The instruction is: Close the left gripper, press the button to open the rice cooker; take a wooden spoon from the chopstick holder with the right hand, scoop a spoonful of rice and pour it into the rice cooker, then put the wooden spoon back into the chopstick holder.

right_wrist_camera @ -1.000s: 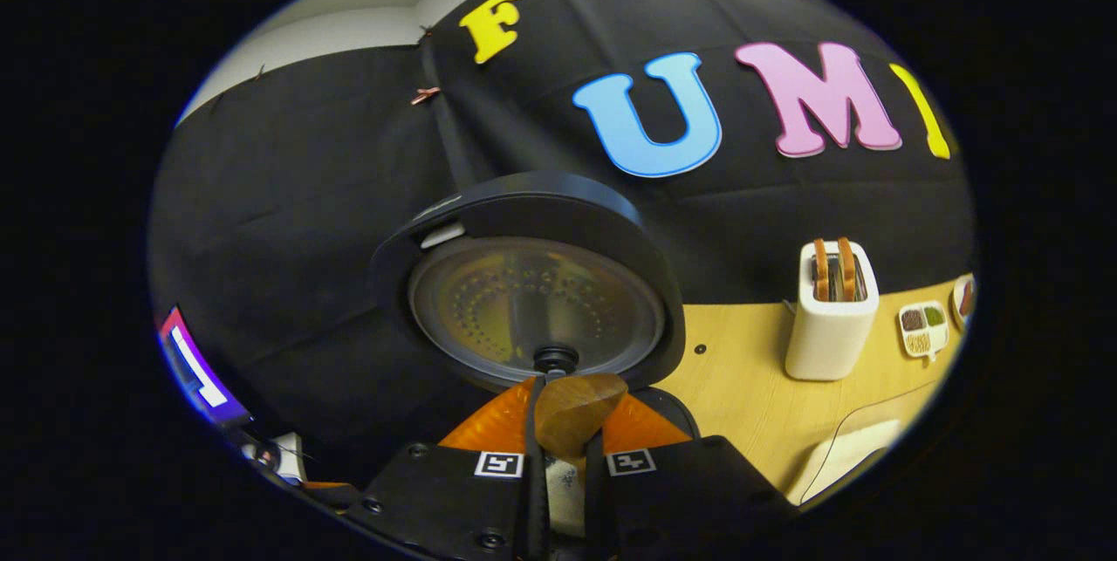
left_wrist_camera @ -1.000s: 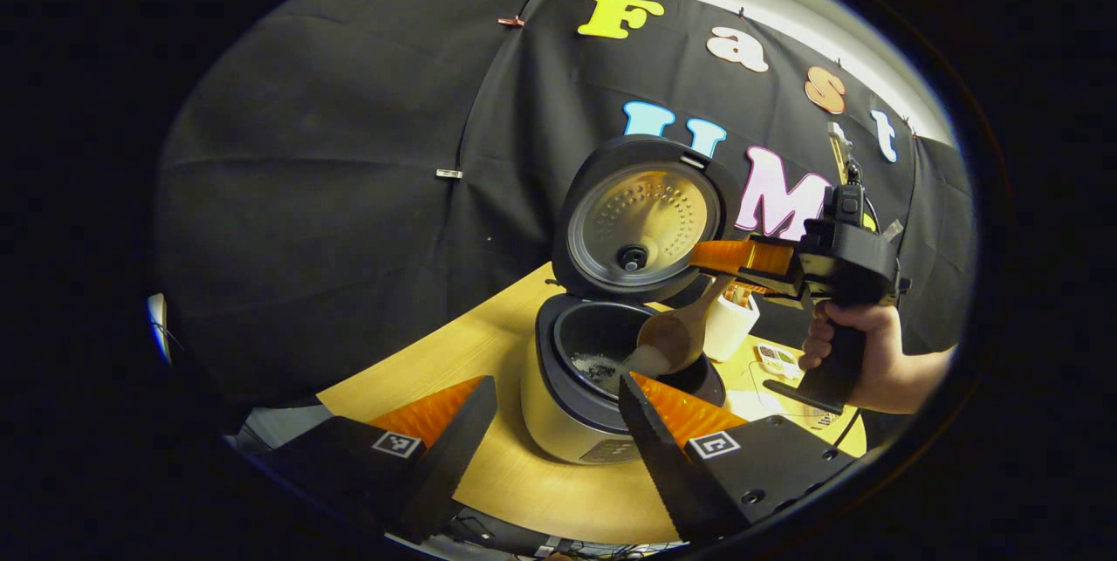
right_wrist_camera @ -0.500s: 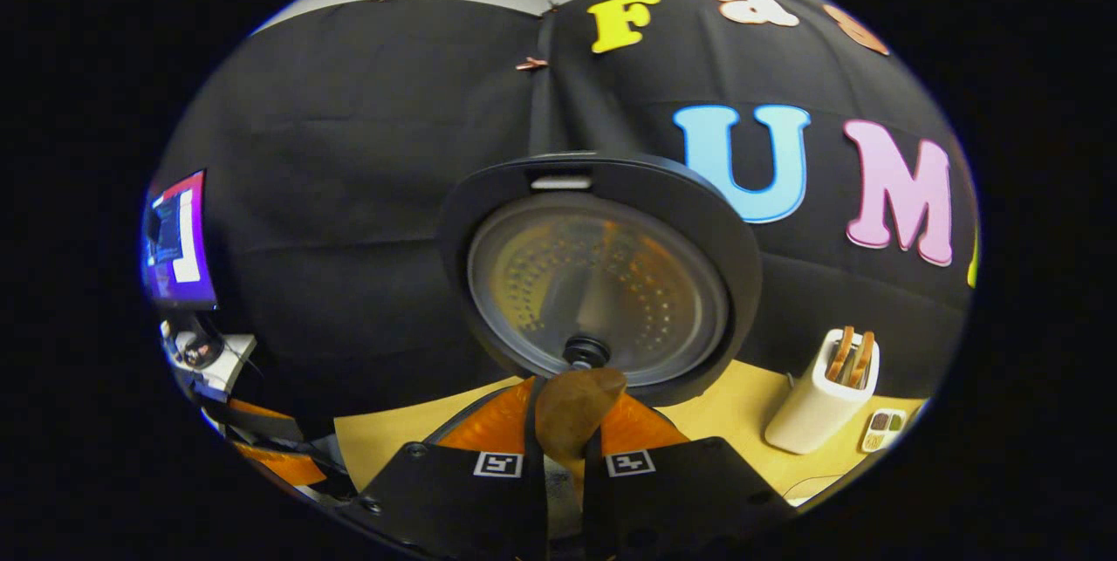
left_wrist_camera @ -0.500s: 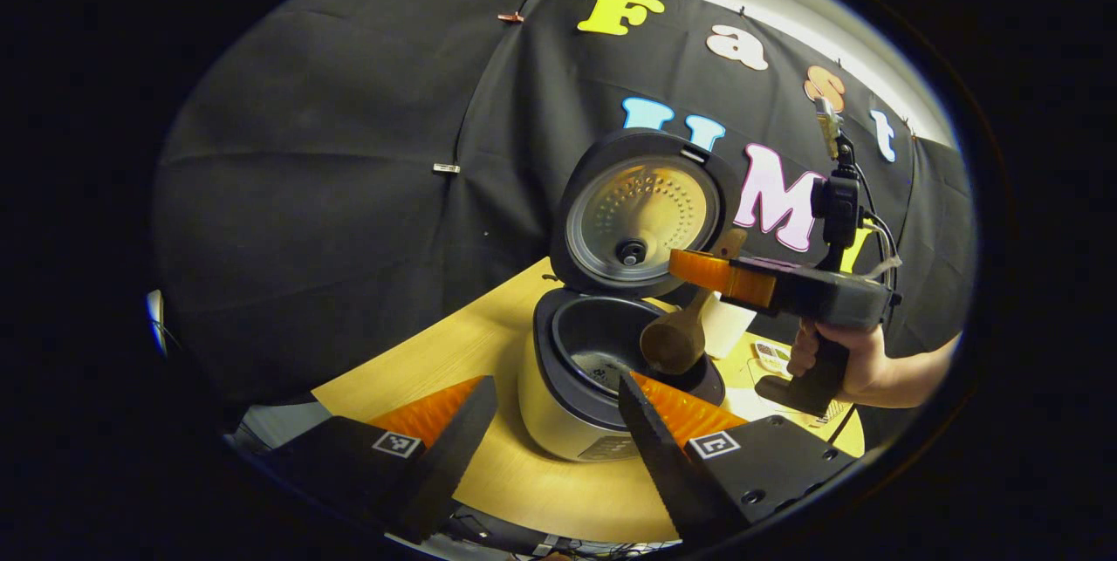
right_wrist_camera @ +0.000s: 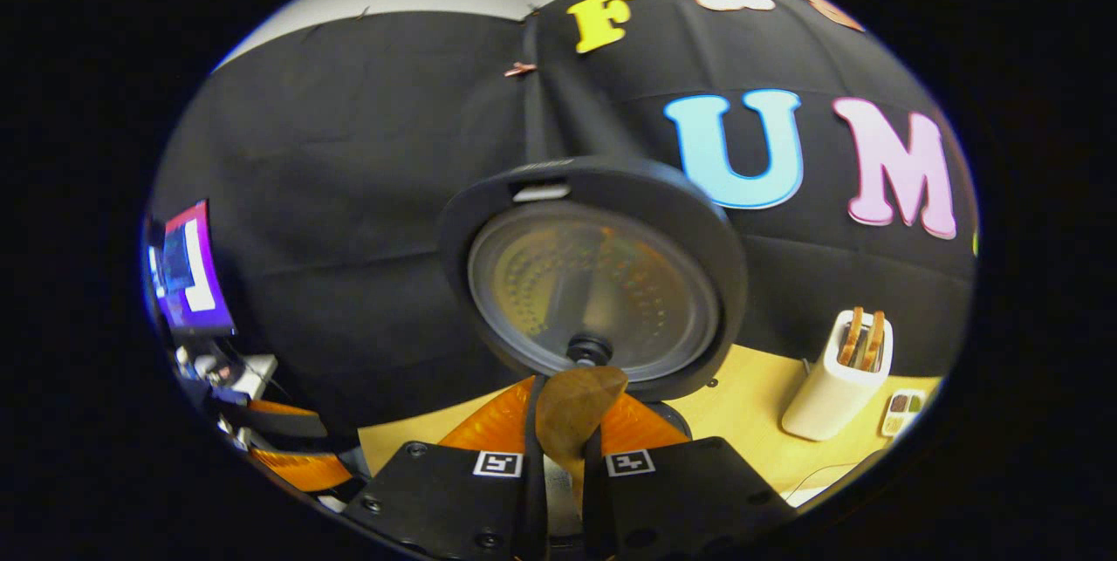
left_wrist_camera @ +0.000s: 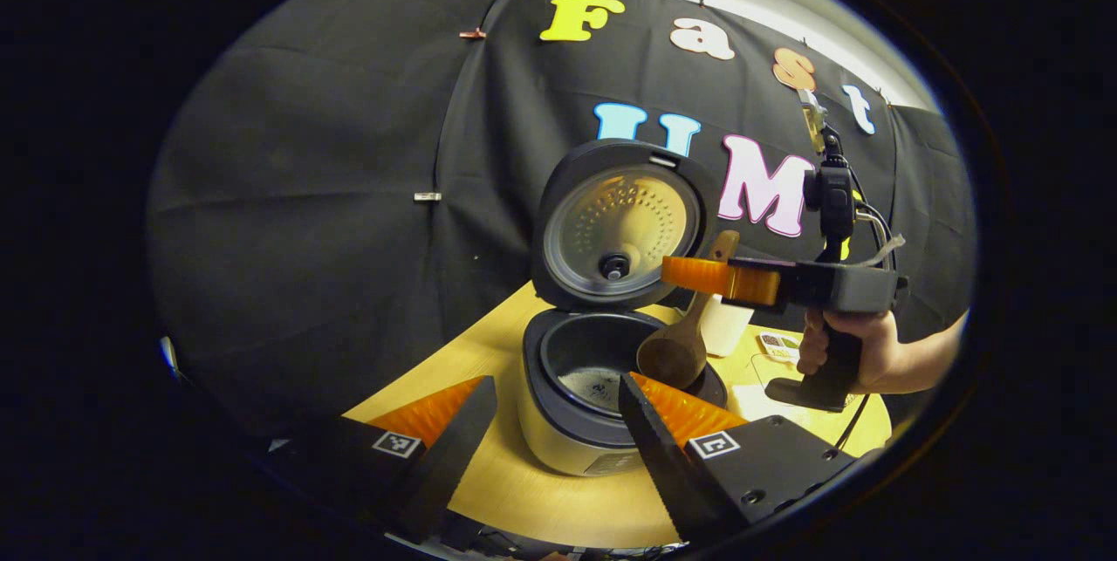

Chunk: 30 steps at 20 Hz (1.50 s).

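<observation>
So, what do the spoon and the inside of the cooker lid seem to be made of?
The spoon looks like wood: matte brown, with visible grain. The inner plate of the lid looks like brushed metal: it reflects warm light and has rows of small dimples. Its outer rim seems dark plastic.

I am seeing the rice cooker (left_wrist_camera: 580,408) sitting on the bench (left_wrist_camera: 541,500), the wooden spoon (left_wrist_camera: 676,352) hanging over its pot, the chopstick holder (left_wrist_camera: 729,325) standing behind.
</observation>
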Tool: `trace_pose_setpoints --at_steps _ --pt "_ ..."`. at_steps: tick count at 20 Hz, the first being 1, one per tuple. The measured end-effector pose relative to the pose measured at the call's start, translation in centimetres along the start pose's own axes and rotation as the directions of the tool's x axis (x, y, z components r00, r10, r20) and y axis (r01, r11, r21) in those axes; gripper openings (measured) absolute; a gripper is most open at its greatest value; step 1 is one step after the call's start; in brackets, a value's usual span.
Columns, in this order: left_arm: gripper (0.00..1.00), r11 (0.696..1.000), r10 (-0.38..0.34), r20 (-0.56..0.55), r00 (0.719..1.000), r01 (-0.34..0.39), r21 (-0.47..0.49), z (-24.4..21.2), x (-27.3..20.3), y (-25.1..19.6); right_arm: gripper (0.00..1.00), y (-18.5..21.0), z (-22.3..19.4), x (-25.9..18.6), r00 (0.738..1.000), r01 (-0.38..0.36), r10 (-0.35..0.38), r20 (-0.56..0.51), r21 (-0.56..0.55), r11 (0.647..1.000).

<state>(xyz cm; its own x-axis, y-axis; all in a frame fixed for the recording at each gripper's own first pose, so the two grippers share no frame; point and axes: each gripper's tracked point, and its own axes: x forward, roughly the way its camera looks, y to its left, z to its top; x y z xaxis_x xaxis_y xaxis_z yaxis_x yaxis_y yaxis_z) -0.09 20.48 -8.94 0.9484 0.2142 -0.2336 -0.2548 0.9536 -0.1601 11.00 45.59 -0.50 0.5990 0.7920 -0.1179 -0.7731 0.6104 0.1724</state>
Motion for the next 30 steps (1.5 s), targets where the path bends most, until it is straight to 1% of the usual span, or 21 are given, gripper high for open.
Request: trace_pose_setpoints --at_steps 2,4,6,9,11,12,14,17,19,24,25,27,28,30 --pt "0.96 1.0 -0.011 0.007 1.0 0.011 0.007 0.5 0.2 -1.0 0.19 -2.0 1.5 -1.2 0.999 0.045 -0.048 0.016 0.124 0.991" --pt "0.96 1.0 -0.02 0.013 1.0 0.019 0.007 1.1 0.2 -2.2 0.2 -4.8 3.5 -2.9 0.992 0.103 -0.119 0.05 0.248 0.963" --pt "0.96 0.999 -0.038 0.018 0.999 0.038 -0.002 1.5 0.4 -3.7 0.2 -8.2 5.3 -4.9 0.976 0.158 -0.197 0.086 0.339 0.927" --pt "0.96 0.997 -0.07 0.024 0.997 0.071 -0.02 2.3 0.6 -6.3 0.19 -14.0 6.6 -9.3 0.944 0.242 -0.314 0.105 0.429 0.87" --pt "0.96 0.997 -0.079 0.028 0.996 0.08 -0.021 2.7 0.7 -7.7 0.19 -18.2 7.3 -12.9 0.91 0.305 -0.398 0.117 0.461 0.833" --pt "0.95 0.996 -0.083 0.032 0.996 0.083 -0.02 2.8 0.9 -8.4 0.2 -20.5 7.4 -14.9 0.888 0.342 -0.444 0.12 0.472 0.813" --pt "0.95 0.996 -0.086 0.035 0.996 0.086 -0.018 3.1 1.2 -9.6 0.2 -24.8 7.6 -18.9 0.839 0.407 -0.53 0.124 0.504 0.762" --pt "0.95 0.998 -0.068 0.031 0.997 0.068 -0.017 3.6 1.7 -11.0 0.2 -30.6 7.3 -24.1 0.768 0.472 -0.63 0.117 0.561 0.68" --pt "0.95 0.998 -0.056 0.033 0.998 0.056 -0.026 3.9 2.0 -11.9 0.2 -34.3 6.8 -27.4 0.715 0.512 -0.691 0.111 0.589 0.625" --pt "0.95 0.999 -0.005 0.022 1.0 0.006 -0.041 4.4 2.9 -13.5 0.2 -41.8 4.0 -34.7 0.6 0.594 -0.798 0.058 0.636 0.492" --pt "0.95 0.999 0.009 0.017 1.0 -0.008 -0.038 4.5 2.9 -13.6 0.2 -43.1 3.3 -35.8 0.582 0.602 -0.812 0.043 0.649 0.466" --pt "0.95 0.999 0.04 0.012 0.999 -0.04 -0.033 4.5 2.9 -14.0 0.2 -45.2 1.8 -37.1 0.556 0.617 -0.831 0.017 0.661 0.426" --pt "0.95 0.998 0.06 0.009 0.998 -0.06 -0.029 4.5 2.9 -14.1 0.2 -46.2 1.0 -37.6 0.546 0.629 -0.838 0.003 0.659 0.413" --pt "0.95 0.994 0.106 0.008 0.994 -0.106 -0.022 4.5 2.6 -14.2 0.2 -47.7 -0.6 -38.3 0.539 0.649 -0.842 -0.022 0.648 0.398"
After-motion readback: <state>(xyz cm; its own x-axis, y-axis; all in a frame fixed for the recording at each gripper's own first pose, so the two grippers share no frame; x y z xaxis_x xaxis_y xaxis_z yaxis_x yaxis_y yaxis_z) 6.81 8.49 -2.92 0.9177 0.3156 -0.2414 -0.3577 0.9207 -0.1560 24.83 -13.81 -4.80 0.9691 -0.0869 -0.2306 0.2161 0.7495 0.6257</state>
